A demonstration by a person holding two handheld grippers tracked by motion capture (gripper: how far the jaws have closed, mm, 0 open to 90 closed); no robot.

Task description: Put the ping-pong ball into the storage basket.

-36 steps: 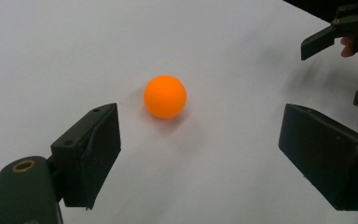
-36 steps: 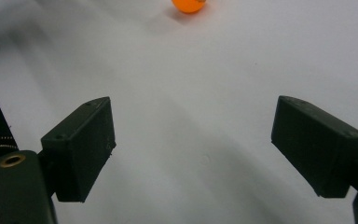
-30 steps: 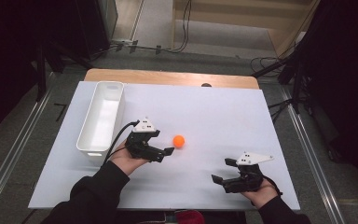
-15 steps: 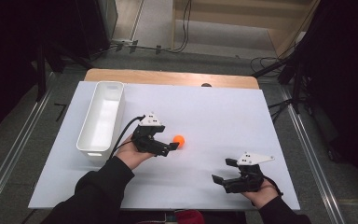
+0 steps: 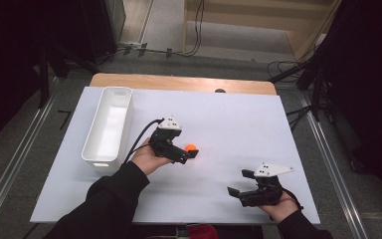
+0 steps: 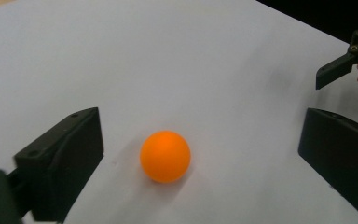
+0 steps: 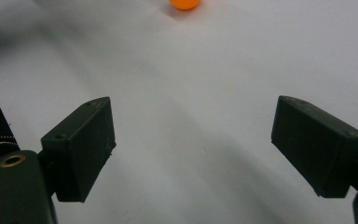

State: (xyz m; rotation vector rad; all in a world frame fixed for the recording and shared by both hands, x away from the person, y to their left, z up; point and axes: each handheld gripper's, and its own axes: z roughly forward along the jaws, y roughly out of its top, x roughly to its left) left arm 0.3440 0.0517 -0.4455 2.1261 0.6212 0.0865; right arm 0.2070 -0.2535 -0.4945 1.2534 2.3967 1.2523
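My left gripper (image 5: pixel 189 153) has just been opening its jaws; they now stand wide around the orange ball (image 6: pixel 165 156), touching neither side of it. The ball sits at the middle of the high view, on the white table sheet (image 5: pixel 229 124). A clipped approach by one jaw could roll it away, I judge. My right gripper (image 5: pixel 239 190), lower right, is spread wide and empty. Counted: one ball, one white bin (image 5: pixel 95 149), two grippers.

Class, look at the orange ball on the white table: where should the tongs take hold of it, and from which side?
Grip the orange ball across its widest middle, approaching level from the left tongs' side: it is round, lies free on the table, already between their open jaws.
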